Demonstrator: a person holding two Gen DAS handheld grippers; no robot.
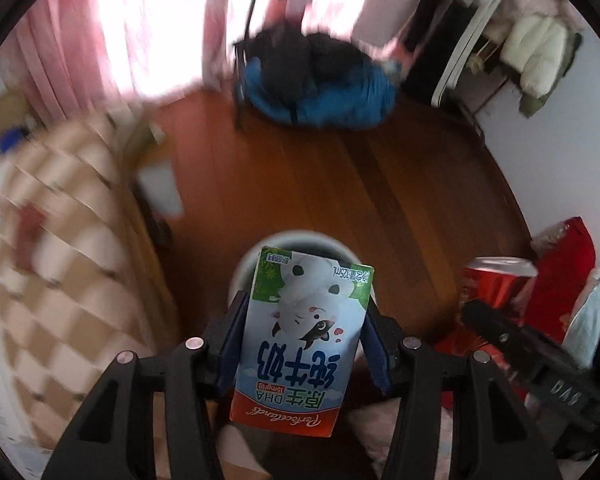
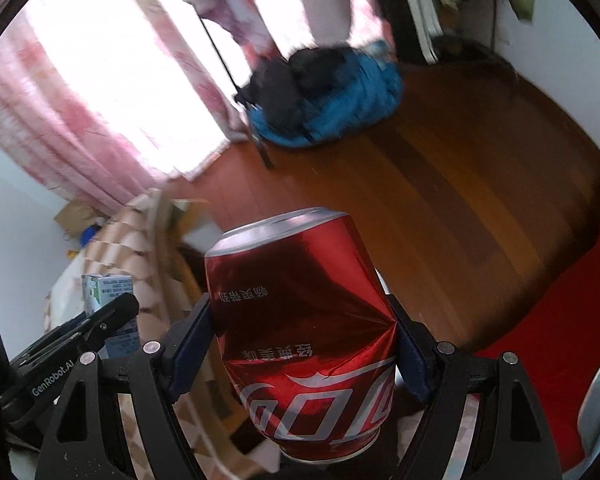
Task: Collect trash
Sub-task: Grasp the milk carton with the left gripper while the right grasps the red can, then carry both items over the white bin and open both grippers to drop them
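Milk carton [image 1: 300, 340] upside down, red can [image 2: 304, 332] dented, creased

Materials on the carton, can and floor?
Carton: looks like coated paperboard, glossy print, sharp folded edges. Can: thin metal, likely aluminium, shiny red with a silver rim and a crumpled dent. Floor: seems varnished wood, plank seams visible.

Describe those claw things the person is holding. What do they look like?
Both look alike: the left gripper and right gripper are black plastic frames with triangular cut-outs, silver round pins at the joints, and dark blue pads lining the fingers. White "GenRobot.AI" lettering shows on the left one's side. No cables or sleeves are visible.
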